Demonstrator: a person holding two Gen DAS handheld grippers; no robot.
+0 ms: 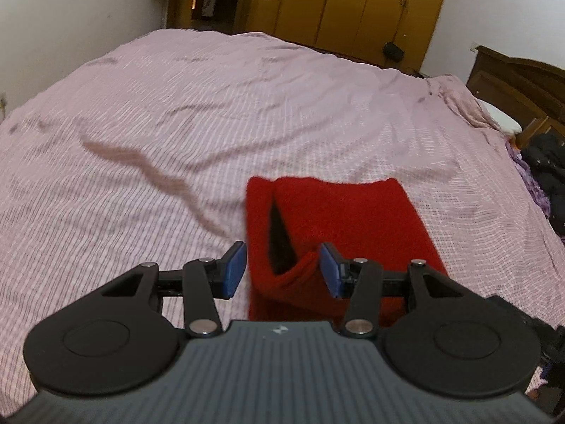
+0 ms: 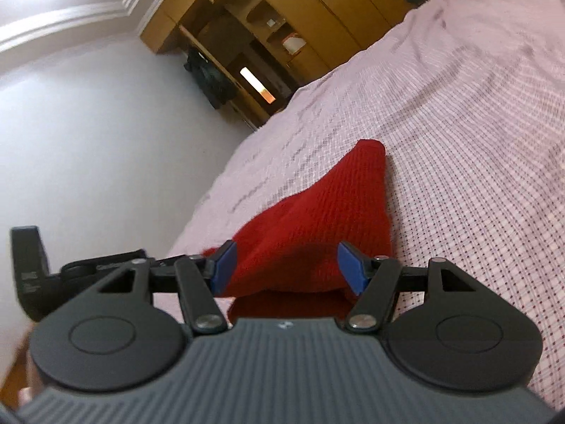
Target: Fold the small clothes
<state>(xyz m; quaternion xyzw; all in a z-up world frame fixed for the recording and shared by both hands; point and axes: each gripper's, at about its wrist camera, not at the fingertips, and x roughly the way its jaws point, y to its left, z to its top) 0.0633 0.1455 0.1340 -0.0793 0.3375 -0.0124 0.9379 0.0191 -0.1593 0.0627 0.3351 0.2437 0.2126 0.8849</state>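
Observation:
A small red knit garment [image 1: 346, 219] lies folded on the pink bedspread [image 1: 176, 113], with a dark slit opening on its left side. My left gripper [image 1: 282, 270] is open, its blue pads on either side of the garment's near left edge, just above it. In the right wrist view the same red garment [image 2: 317, 219] lies in a ridge on the bedspread [image 2: 476, 176]. My right gripper [image 2: 286, 270] is open with its pads straddling the garment's near end. Whether either gripper touches the cloth, I cannot tell.
The bedspread has long wrinkles at the left [image 1: 141, 162]. A dark wooden headboard [image 1: 512, 84] and a heap of dark clothes [image 1: 547, 183] are at the right. A wooden wardrobe [image 1: 353, 3] stands beyond the bed. The left gripper's body [image 2: 31, 272] shows at the right view's left edge.

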